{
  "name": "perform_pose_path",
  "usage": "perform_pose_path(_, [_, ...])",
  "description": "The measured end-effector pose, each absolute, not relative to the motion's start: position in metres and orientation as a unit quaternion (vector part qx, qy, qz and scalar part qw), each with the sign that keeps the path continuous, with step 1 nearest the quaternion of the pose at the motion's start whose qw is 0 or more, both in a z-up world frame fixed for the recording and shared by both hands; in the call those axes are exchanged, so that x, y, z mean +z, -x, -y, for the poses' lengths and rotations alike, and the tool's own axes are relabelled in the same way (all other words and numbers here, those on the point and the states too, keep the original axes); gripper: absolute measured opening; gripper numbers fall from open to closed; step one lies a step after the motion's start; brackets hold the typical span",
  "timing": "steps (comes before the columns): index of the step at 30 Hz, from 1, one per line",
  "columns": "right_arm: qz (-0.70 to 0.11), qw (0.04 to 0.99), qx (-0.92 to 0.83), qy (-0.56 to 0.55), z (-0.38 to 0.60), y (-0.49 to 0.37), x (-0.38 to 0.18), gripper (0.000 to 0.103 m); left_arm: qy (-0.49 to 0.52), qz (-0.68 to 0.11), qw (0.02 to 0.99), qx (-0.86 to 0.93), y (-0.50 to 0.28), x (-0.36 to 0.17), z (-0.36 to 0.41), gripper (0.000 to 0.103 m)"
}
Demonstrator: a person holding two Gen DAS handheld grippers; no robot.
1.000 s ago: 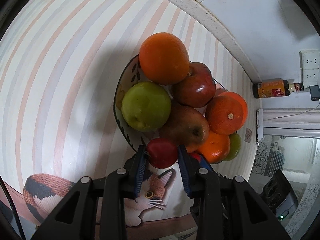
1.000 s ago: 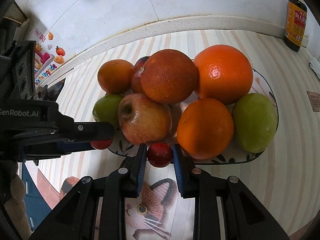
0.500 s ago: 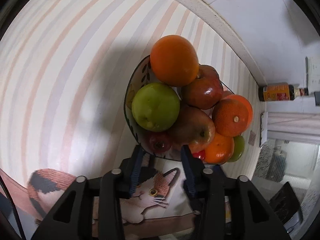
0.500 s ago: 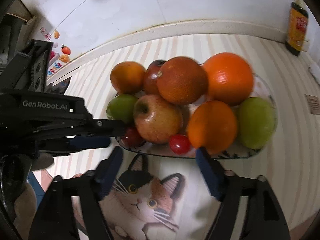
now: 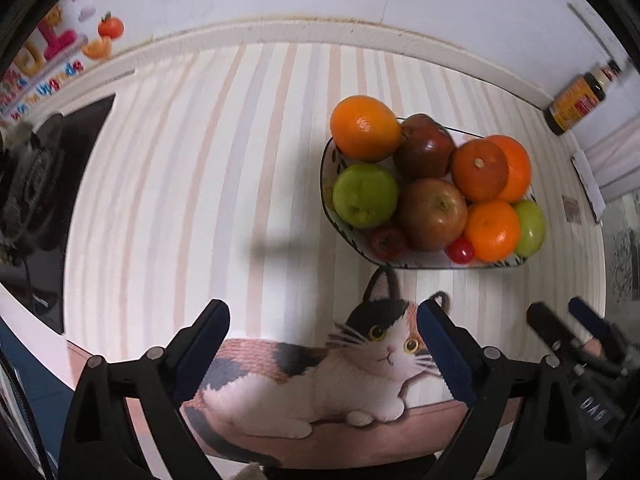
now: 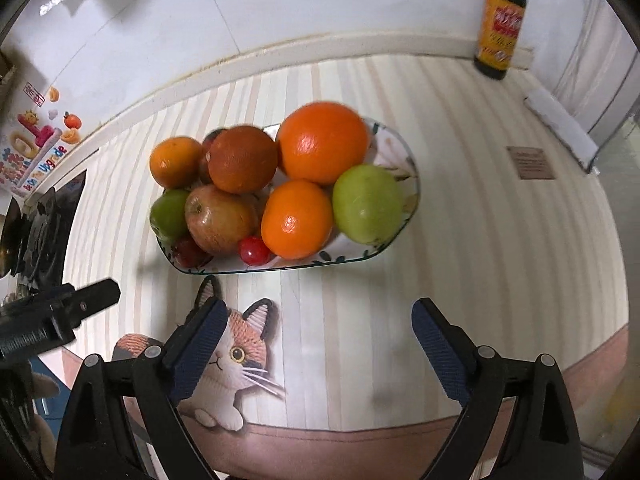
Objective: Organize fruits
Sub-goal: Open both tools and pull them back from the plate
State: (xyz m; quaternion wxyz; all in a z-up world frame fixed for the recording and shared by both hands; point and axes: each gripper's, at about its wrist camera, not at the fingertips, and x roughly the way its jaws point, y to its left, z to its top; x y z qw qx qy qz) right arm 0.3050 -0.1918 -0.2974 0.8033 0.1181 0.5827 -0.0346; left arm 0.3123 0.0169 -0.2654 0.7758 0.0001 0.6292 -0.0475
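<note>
A patterned fruit plate (image 5: 326,184) (image 6: 404,148) on the striped table holds oranges (image 6: 322,142), green apples (image 5: 365,194) (image 6: 367,202), red apples (image 5: 432,214) (image 6: 220,218) and two small red fruits (image 5: 387,242) (image 5: 461,250) (image 6: 254,251) at its near rim. My left gripper (image 5: 322,338) is open and empty, back from the plate above the cat picture. My right gripper (image 6: 316,334) is open and empty, also near the table's front. The left gripper shows at the left in the right wrist view (image 6: 80,306).
A cat picture (image 5: 360,356) (image 6: 236,356) lies on the tablecloth at the front edge. A sauce bottle (image 6: 500,24) (image 5: 576,100) stands at the back right by the wall. A dark stove (image 5: 40,184) is at the left. A white card (image 6: 560,128) lies at the right.
Both grippers let go of their small red fruits at the plate's near rim, opened wide, and pulled back toward the table's front edge.
</note>
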Motion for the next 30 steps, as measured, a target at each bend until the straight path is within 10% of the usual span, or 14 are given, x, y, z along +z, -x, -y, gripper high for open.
perform_pose_path(30, [-0.403,0.913,0.009,-0.068,0.189,-0.062,-0.044,0.096,-0.011,-0.413,0.911,0.001,-0.065,-0.047,-0.014,0.096])
